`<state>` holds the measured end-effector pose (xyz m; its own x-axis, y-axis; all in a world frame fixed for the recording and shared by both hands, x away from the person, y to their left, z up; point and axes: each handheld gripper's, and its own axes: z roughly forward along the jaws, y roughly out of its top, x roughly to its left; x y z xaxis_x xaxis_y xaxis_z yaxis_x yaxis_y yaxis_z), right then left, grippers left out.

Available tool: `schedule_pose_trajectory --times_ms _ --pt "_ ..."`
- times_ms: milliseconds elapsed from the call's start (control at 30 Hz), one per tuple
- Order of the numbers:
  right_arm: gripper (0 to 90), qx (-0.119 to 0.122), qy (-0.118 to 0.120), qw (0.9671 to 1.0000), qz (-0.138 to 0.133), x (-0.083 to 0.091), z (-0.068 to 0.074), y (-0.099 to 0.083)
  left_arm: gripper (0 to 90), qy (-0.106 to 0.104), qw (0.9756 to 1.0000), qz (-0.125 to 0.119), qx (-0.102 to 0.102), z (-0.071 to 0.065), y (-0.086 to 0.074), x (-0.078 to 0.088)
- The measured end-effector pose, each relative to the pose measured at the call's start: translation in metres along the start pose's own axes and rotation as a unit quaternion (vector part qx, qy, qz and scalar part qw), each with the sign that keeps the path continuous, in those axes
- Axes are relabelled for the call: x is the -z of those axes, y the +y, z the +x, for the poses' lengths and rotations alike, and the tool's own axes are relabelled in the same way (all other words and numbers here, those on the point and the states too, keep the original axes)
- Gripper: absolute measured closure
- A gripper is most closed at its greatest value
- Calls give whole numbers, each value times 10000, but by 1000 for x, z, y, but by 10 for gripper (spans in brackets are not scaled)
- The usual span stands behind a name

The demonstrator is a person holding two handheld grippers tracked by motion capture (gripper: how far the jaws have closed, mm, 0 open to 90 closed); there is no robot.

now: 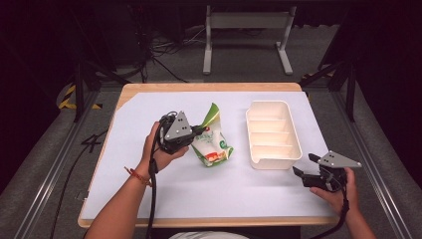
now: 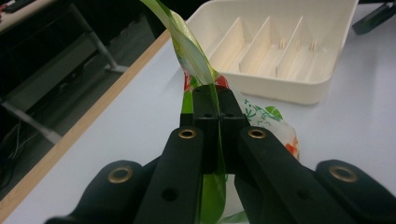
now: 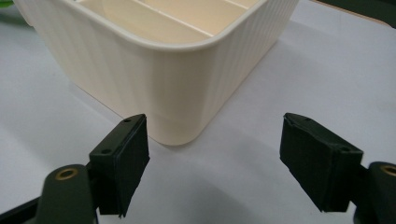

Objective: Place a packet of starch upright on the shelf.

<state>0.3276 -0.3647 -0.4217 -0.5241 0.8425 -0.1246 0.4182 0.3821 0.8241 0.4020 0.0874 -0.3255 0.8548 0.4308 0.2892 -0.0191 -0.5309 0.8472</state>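
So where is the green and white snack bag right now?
In the high view the snack bag sits left of centre on the white table cover, just left of the cream divided tray. The left gripper is shut on its green top edge.

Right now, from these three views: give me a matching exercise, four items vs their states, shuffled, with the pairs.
Column 1:
1. left gripper
2. right gripper
3. snack bag
4. divided tray

Column 2:
A. cream, nothing in its compartments, resting on the white mat
B. jaws apart, holding nothing, near the tray's corner
C. green and white, its upper edge pinched, its body on the mat
D. jaws closed on a thin green film

Pairs: 1-D, 2-B, 3-C, 4-A
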Motion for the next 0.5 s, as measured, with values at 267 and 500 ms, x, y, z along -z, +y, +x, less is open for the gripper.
schedule_pose_trajectory --times_ms 267,500 --pt "235 -5 0 10000 13 -1 -1 0 897 -148 9993 -337 -65 2 29 -10" --pt "235 -26 -26 10000 -3 0 -2 -1 898 -347 9974 -615 -141 -2 58 -20"
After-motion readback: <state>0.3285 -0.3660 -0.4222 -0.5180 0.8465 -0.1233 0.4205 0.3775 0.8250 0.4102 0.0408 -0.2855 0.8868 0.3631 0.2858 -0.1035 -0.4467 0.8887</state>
